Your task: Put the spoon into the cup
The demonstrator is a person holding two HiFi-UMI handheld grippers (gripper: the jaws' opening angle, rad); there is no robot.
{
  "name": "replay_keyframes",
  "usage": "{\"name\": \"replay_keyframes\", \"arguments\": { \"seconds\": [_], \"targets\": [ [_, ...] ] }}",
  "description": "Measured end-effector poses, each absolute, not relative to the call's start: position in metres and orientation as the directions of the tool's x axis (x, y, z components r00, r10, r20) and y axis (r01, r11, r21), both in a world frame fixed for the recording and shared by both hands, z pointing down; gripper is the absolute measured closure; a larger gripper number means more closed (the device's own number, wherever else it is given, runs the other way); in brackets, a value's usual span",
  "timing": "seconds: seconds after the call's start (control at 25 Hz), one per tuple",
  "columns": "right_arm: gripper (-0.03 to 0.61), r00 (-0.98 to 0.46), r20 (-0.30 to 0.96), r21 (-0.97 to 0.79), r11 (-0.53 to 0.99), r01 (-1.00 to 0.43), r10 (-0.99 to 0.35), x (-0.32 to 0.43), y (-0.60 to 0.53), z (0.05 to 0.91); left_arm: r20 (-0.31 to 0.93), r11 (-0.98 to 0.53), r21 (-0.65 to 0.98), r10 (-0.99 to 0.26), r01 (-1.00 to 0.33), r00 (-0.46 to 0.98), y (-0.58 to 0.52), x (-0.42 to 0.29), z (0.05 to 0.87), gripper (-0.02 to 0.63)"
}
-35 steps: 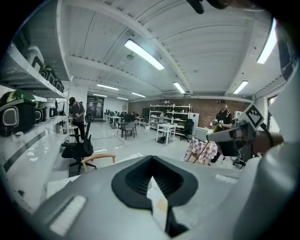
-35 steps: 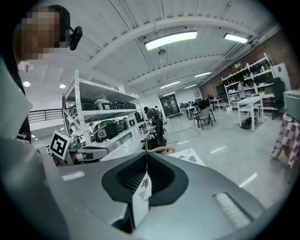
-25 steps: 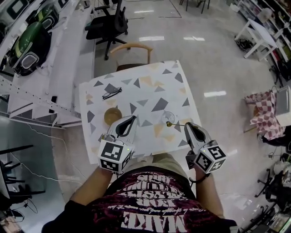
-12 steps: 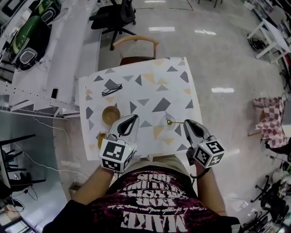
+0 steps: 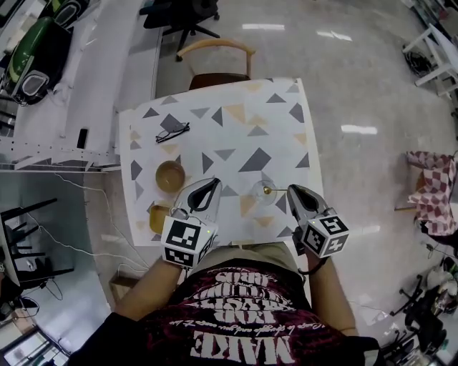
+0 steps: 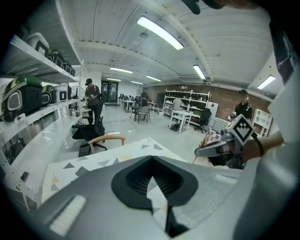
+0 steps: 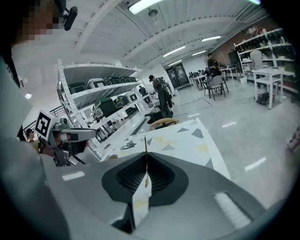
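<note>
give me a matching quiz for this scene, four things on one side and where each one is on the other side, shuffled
Things:
1. thin gold spoon
2. black-framed eyeglasses
3. round brown bowl
4. curved-back wooden chair

Places:
a. at the far edge of the table
b. on the table close by the left gripper
c. on the table's far left part
d. clamped in the right gripper

Pairs: 1-d, 2-c, 3-b, 4-a

Pretty clearly an open-plan lab/office: racks of cased gear (image 5: 32,50) are seen left of the left gripper (image 5: 206,187), with desks (image 6: 183,114), office chairs (image 5: 179,14) and strip lights (image 6: 159,33) beyond.
</note>
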State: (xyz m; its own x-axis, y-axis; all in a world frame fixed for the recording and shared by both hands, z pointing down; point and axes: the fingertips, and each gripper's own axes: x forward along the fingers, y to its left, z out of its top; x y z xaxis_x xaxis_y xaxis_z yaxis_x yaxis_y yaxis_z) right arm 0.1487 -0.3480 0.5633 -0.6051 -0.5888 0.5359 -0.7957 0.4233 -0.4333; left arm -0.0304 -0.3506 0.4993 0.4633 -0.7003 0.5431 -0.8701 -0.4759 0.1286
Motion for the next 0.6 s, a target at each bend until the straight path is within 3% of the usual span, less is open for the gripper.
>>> {"name": "replay_keyframes", "arguments": {
  "seconds": [0.6],
  "targets": [
    [0.545,-0.613,0.636,-0.394,0.485,-0.781,-0.469,0.129,-0.348,0.637,0.611,-0.45,0.146,-0.659,-0.881,0.438,-0.348,-0.022,0.536,0.614]
  ]
}}
